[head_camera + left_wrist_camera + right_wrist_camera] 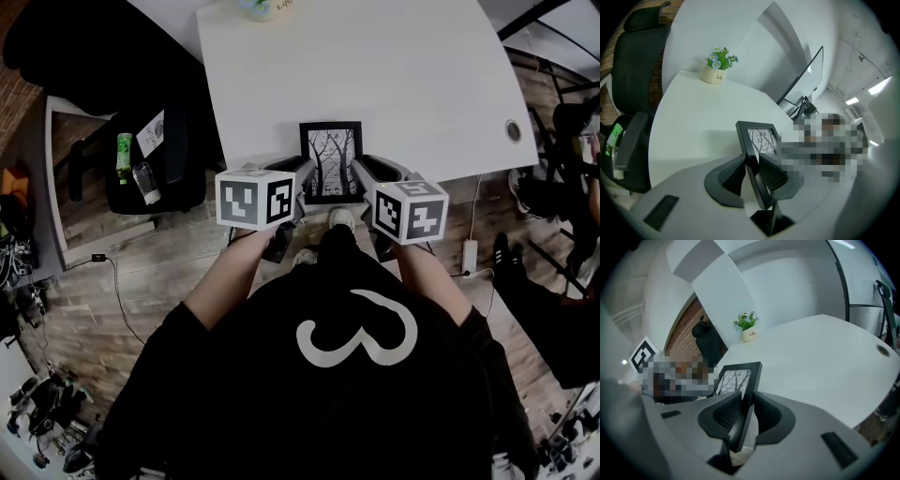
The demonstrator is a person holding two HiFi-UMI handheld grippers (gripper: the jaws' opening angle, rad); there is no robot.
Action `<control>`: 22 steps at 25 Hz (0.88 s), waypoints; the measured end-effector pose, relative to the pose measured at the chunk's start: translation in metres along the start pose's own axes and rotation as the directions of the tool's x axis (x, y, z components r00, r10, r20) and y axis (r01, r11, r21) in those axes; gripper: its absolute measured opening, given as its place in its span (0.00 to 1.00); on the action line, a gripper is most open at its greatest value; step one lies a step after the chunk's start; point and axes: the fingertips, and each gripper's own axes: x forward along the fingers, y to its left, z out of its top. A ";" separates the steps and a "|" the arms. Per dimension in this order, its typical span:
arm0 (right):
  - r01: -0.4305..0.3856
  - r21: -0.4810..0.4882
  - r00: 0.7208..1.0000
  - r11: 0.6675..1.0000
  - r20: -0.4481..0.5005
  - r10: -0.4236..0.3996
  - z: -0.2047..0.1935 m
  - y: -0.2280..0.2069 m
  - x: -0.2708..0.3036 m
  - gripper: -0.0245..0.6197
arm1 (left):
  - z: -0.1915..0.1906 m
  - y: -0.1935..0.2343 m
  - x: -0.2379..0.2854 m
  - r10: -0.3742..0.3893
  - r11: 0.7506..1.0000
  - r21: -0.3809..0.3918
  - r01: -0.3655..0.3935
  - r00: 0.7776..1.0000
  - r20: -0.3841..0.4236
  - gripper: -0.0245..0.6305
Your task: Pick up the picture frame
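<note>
The black picture frame (331, 159), with a print of bare trees, is held between both grippers at the near edge of the white table (375, 66). My left gripper (306, 176) is shut on the frame's left side (752, 154); the pads pinch its edge. On the frame's right side (747, 390) my right gripper (357, 176) is likewise shut. In both gripper views the frame stands upright above the tabletop, its stand hanging below.
A small pot of flowers (717, 65) stands at the table's far edge. A black office chair (633, 84) is left of the table, with a bottle (124, 155) on a low shelf. A round cable hole (512, 129) sits at the table's right.
</note>
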 end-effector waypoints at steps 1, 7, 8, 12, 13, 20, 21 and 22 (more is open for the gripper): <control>-0.001 -0.003 1.000 1.000 0.007 0.001 0.001 0.003 -0.002 0.19 | 0.000 -0.001 -0.004 0.000 1.000 0.003 0.000 1.000 0.006 0.19; 0.010 -0.032 0.999 0.999 0.050 -0.008 0.004 0.021 -0.014 0.18 | -0.001 -0.005 -0.026 0.008 1.000 0.024 -0.009 0.999 0.041 0.19; 0.010 -0.039 0.998 0.999 0.060 -0.008 0.005 0.025 -0.016 0.18 | -0.001 -0.005 -0.031 0.006 1.000 0.025 -0.008 0.999 0.048 0.19; 0.008 -0.057 0.995 0.998 0.100 -0.002 0.011 0.041 -0.026 0.18 | 0.003 -0.007 -0.050 -0.008 1.000 0.030 0.005 0.996 0.087 0.19; 0.011 -0.063 0.994 0.998 0.110 -0.004 0.012 0.043 -0.029 0.18 | 0.005 -0.009 -0.054 -0.012 0.999 0.035 0.008 0.995 0.098 0.19; 0.043 -0.093 0.983 0.995 0.183 -0.025 0.018 0.068 -0.052 0.18 | 0.008 -0.021 -0.087 -0.031 0.995 0.096 0.016 0.987 0.155 0.18; 0.047 -0.096 0.981 0.994 0.194 -0.027 0.019 0.072 -0.056 0.18 | 0.008 -0.023 -0.092 -0.034 0.994 0.107 0.017 0.986 0.165 0.18; 0.051 -0.100 0.978 0.994 0.206 -0.029 0.020 0.077 -0.060 0.18 | 0.009 -0.025 -0.098 -0.037 0.993 0.119 0.016 0.984 0.175 0.18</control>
